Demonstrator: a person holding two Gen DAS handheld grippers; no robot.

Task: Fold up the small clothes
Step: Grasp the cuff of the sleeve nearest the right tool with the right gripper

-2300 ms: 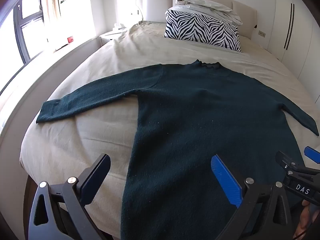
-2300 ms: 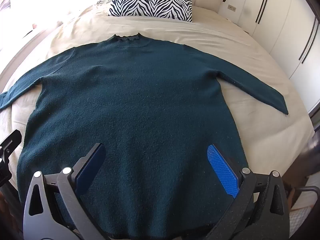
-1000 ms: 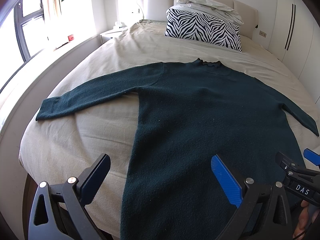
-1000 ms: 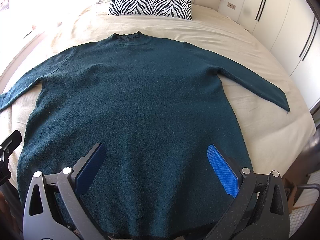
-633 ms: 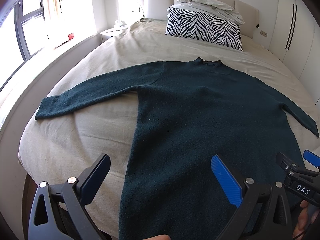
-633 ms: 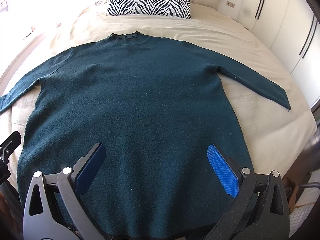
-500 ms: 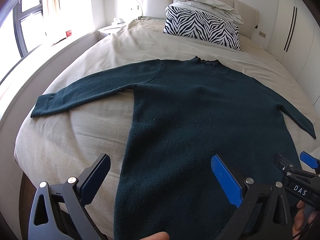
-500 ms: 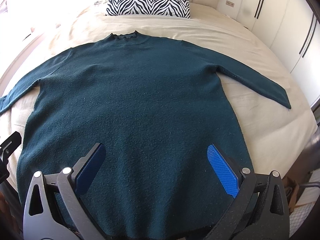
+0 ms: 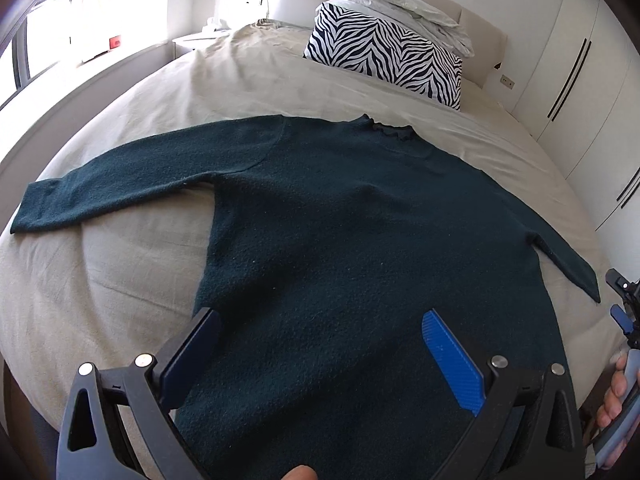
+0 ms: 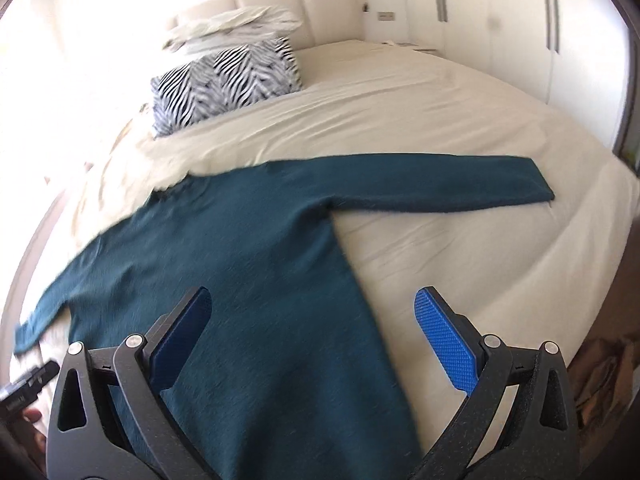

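A dark teal long-sleeved sweater [image 9: 360, 240] lies flat on the beige bed [image 9: 120, 272], sleeves spread out, collar toward the headboard. My left gripper [image 9: 320, 344] is open and empty above the sweater's lower body. My right gripper [image 10: 312, 320] is open and empty above the sweater's right side edge, and the sweater [image 10: 240, 264] also shows there with its right sleeve [image 10: 440, 184] stretched across the sheet. The right wrist view is blurred.
A zebra-print pillow [image 9: 384, 56] with folded pale bedding on top sits at the headboard. White wardrobe doors [image 9: 580, 80] stand to the right, a window ledge [image 9: 80, 68] to the left. Bare sheet [image 10: 440, 120] lies right of the sweater.
My right gripper has swung sharply to the right, now over the sweater's right edge and facing the right sleeve. My left gripper has shifted right, further over the body. Both stay open.
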